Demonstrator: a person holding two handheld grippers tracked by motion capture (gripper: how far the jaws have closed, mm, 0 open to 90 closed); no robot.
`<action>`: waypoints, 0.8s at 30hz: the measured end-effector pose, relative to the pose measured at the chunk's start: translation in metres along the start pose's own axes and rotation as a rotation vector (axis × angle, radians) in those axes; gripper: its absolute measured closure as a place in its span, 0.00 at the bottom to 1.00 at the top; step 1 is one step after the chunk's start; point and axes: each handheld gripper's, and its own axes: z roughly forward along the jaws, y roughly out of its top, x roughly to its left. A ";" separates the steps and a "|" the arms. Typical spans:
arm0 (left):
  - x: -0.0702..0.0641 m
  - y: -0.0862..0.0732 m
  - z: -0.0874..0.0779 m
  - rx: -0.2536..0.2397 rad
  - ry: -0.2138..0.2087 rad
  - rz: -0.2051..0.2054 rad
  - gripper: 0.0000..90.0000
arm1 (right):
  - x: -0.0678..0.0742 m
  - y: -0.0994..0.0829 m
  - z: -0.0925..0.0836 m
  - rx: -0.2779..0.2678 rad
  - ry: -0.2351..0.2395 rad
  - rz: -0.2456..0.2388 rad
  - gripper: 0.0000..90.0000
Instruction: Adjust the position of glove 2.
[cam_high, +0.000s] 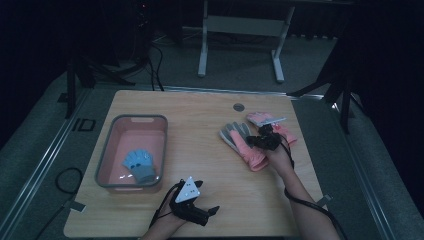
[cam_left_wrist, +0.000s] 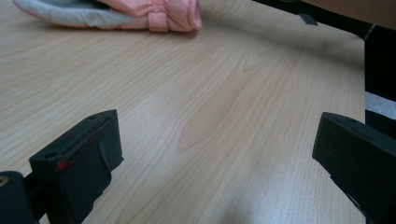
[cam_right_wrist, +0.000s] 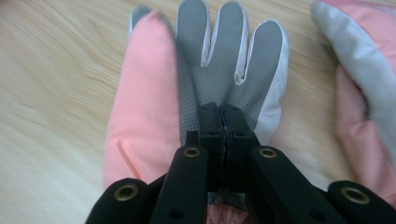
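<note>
The right tongs (cam_right_wrist: 223, 114) are pressed together on the palm of a pink-and-grey glove (cam_right_wrist: 205, 79), pinching its fabric; this glove (cam_high: 243, 142) lies flat on the right part of the worktop (cam_high: 200, 150), fingers pointing away from the person. A second pink glove (cam_high: 272, 125) lies just beside it, nearer the far right corner. The left tongs (cam_left_wrist: 215, 158) hover low over bare wood near the front edge, jaws wide apart with nothing between them. To the left stands a grey bin (cam_high: 107, 150) with a blue glove (cam_high: 140, 165) inside it.
</note>
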 end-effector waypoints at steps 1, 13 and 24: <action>0.000 0.000 0.000 -0.006 0.002 -0.002 0.02 | 0.005 0.000 -0.003 -0.019 0.006 0.035 0.98; 0.003 0.001 -0.004 -0.045 0.051 0.004 0.02 | 0.089 0.003 -0.039 -0.193 -0.085 0.200 0.98; 0.003 -0.002 -0.006 -0.068 0.081 0.018 0.02 | 0.109 -0.026 -0.030 -0.263 -0.180 0.423 0.98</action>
